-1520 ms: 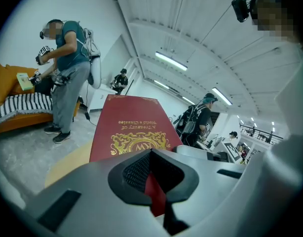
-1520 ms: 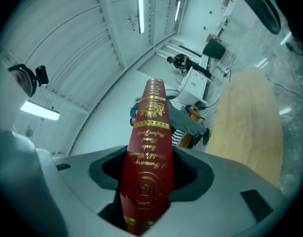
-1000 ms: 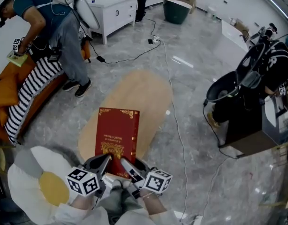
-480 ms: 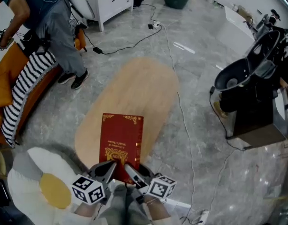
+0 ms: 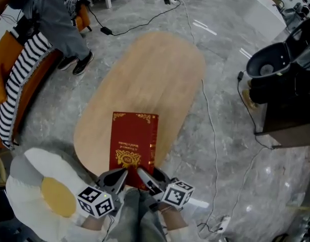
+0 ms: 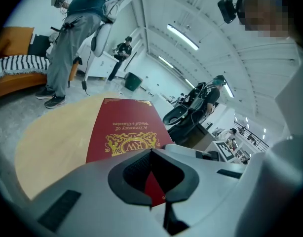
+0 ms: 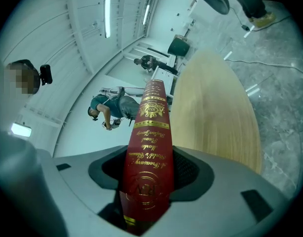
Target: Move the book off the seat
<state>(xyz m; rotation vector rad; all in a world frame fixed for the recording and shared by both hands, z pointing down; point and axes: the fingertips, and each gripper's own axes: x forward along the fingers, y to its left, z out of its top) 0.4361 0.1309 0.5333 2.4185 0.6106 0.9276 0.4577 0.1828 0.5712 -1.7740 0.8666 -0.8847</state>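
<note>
Book [image 5: 133,141] — near end in left tongs [image 5: 117,176] | right tongs [image 5: 145,177] (on spine)

The book [image 5: 133,142] sits between the jaws of the left gripper [image 5: 116,177] and right gripper [image 5: 145,178], stretching ahead over the table [image 5: 155,69]; the seat [image 5: 24,195] lies to their left.

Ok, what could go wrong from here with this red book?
Left hand-held gripper and right hand-held gripper clamp the red book only at its near end, so it could pivot or slip. That end looks close to the near edge of the table; released there, it might tip off.
</note>
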